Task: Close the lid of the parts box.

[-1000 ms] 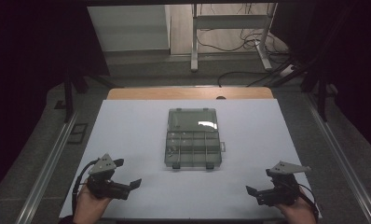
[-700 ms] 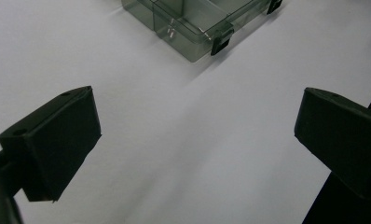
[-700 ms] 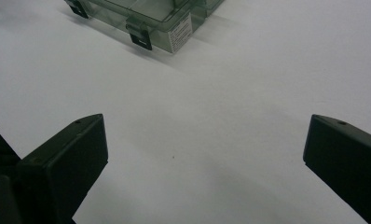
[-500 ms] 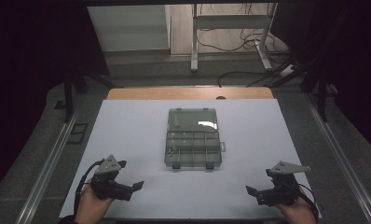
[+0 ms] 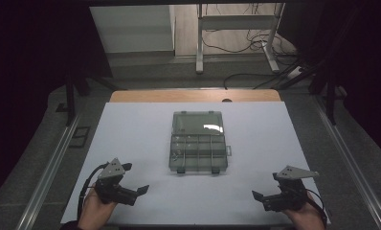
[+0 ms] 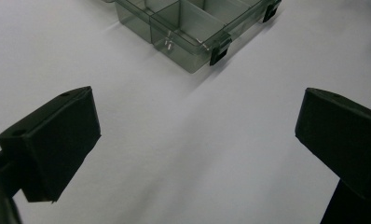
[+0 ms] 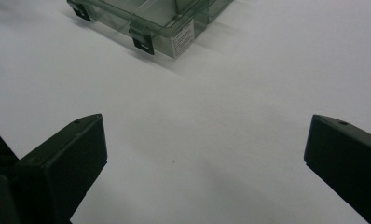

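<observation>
The clear plastic organizer box [image 5: 198,142] lies open at the middle of the white table [image 5: 131,139], long axis running away from the person, roughly midway between the left gripper [image 5: 133,194] and right gripper [image 5: 261,200], both empty with jaws spread wide.
</observation>
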`<state>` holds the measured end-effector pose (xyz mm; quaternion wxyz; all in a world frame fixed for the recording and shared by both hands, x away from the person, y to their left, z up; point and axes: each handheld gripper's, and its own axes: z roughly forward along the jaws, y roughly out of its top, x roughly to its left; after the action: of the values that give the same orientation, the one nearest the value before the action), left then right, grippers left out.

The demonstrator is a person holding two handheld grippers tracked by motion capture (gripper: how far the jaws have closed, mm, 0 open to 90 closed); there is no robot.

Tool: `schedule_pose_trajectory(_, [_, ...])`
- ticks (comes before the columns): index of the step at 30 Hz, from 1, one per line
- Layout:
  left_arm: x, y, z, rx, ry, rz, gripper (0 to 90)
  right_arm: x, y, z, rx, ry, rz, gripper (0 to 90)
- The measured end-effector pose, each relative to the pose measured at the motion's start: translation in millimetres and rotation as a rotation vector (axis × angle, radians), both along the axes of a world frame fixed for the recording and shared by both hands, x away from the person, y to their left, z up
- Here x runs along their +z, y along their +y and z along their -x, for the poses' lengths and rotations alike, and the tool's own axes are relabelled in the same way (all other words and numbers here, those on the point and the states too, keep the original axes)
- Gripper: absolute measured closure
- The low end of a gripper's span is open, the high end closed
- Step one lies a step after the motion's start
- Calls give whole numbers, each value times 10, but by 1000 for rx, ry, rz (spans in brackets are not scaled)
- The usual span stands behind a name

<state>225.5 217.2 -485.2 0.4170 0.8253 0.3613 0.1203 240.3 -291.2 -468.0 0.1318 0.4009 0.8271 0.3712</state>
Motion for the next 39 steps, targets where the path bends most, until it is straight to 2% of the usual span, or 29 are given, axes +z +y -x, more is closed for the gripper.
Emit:
schedule_pose_trajectory(8, [-3,6,-63,5,7,31,0,39,44,-48,9,-13,0,0])
schedule_pose_trajectory(15, [8,-7,-131,12,-5,44,0,59,123,-102,26,-17,11,0])
schedule_pose_trajectory(21, [36,-13,-205,21,6,75,0,89,147,-185,26,-23,-20,0])
schedule_pose_trajectory(24, [42,-13,-248,27,-11,67,0,96,170,-229,35,-19,-27,0])
schedule_pose_trajectory(31, [22,-39,-394,25,13,51,0,120,250,-341,45,-16,-28,0])
schedule_pose_trajectory(39, [15,-114,-532,7,10,39,0,169,355,-524,43,-29,-41,0])
